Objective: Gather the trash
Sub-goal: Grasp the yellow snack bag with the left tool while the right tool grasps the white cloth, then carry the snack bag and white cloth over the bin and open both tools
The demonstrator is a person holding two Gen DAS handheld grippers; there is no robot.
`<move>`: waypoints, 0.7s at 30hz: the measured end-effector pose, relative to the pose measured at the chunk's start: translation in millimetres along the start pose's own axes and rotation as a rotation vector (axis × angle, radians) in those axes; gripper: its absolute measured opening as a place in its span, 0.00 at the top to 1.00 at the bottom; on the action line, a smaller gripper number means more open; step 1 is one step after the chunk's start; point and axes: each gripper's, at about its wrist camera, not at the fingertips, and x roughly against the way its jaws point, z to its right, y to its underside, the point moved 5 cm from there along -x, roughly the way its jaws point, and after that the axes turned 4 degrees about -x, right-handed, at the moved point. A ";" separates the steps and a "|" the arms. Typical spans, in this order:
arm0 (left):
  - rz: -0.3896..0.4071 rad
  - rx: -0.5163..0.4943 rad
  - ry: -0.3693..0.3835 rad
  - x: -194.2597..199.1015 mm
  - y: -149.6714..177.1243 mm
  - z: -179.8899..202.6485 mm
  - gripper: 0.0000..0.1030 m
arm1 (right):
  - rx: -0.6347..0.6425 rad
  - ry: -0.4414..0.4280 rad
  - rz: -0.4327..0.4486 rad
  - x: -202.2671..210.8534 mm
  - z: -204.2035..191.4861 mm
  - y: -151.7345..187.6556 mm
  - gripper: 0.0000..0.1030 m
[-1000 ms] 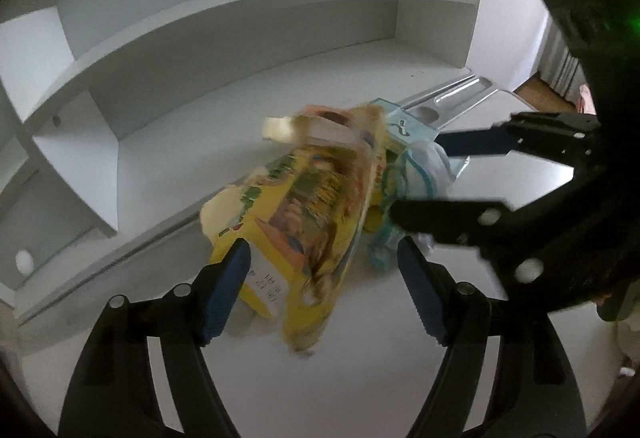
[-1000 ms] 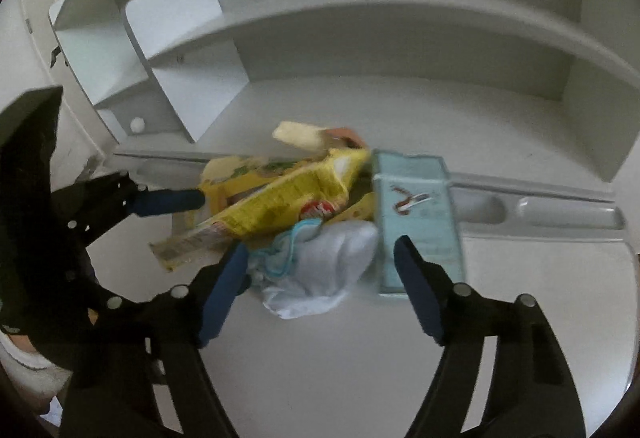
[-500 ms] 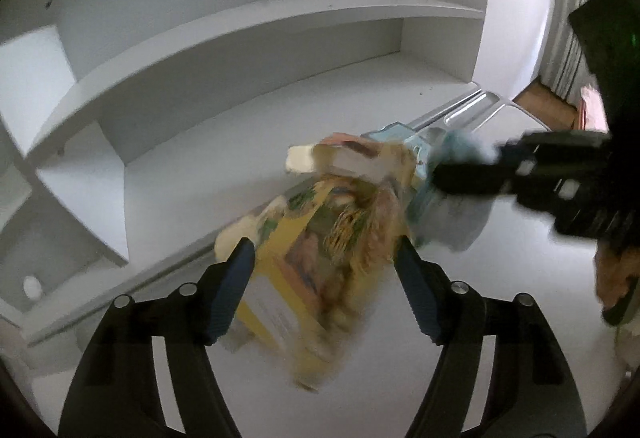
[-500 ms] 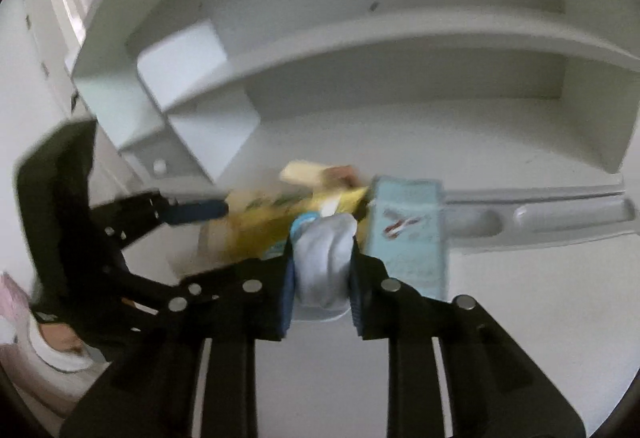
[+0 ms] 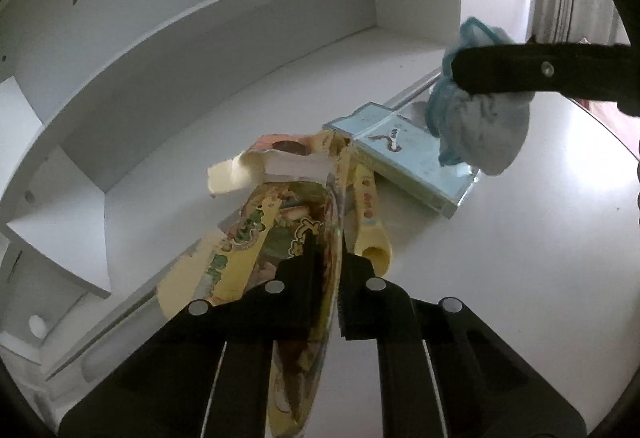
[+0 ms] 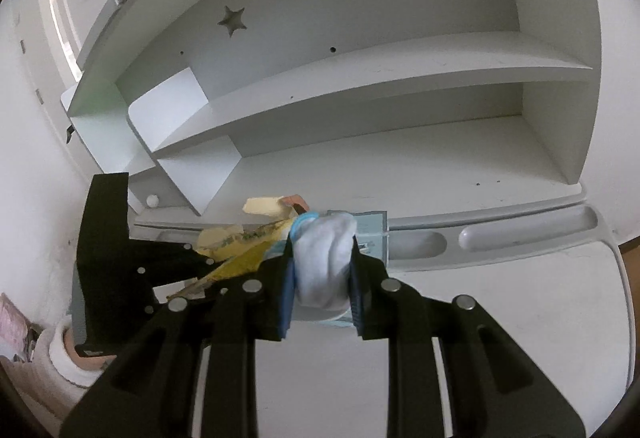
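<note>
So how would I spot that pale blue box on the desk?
Start at the white desk below the shelves. In front of its pen groove lies the flat pale blue box, beside the yellow wrapper. It alone is rigid, rectangular and unheld.

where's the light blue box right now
In the left wrist view the light blue box lies flat on the white desk, right of the yellow wrapper, under the held white cloth.

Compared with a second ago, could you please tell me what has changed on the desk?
Both grippers took hold. The right gripper closed its jaws on the white cloth bundle and lifted it off the desk. The left gripper moved in and closed its jaws on the yellow wrapper. The light blue box and the white shelves stayed put.
</note>
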 end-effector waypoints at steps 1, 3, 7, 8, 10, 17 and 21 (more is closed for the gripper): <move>0.013 0.016 0.008 2.3 -0.5 -2.9 0.94 | 0.002 0.001 -0.004 -1.3 -0.7 0.2 0.78; 0.042 0.041 0.011 8.0 -2.1 -9.1 0.95 | 0.010 0.009 -0.005 -2.2 -1.5 1.2 0.78; 0.095 0.094 0.000 20.3 -2.7 -25.6 0.95 | 0.028 0.054 0.017 -2.2 -2.4 -0.9 0.78; 0.104 0.114 0.001 22.2 -1.7 -31.7 0.95 | 0.030 0.062 0.017 -2.8 -2.0 -0.8 0.78; 0.113 0.136 0.006 23.3 -0.1 -37.7 0.95 | 0.031 0.066 0.011 -5.4 -1.5 0.1 0.78; 0.138 0.179 0.025 20.2 2.1 -49.4 0.95 | 0.053 0.047 -0.015 -11.9 -7.6 5.1 0.78; 0.148 0.194 0.022 23.3 2.6 -46.3 0.95 | 0.058 0.038 -0.027 -14.3 -9.3 8.4 0.78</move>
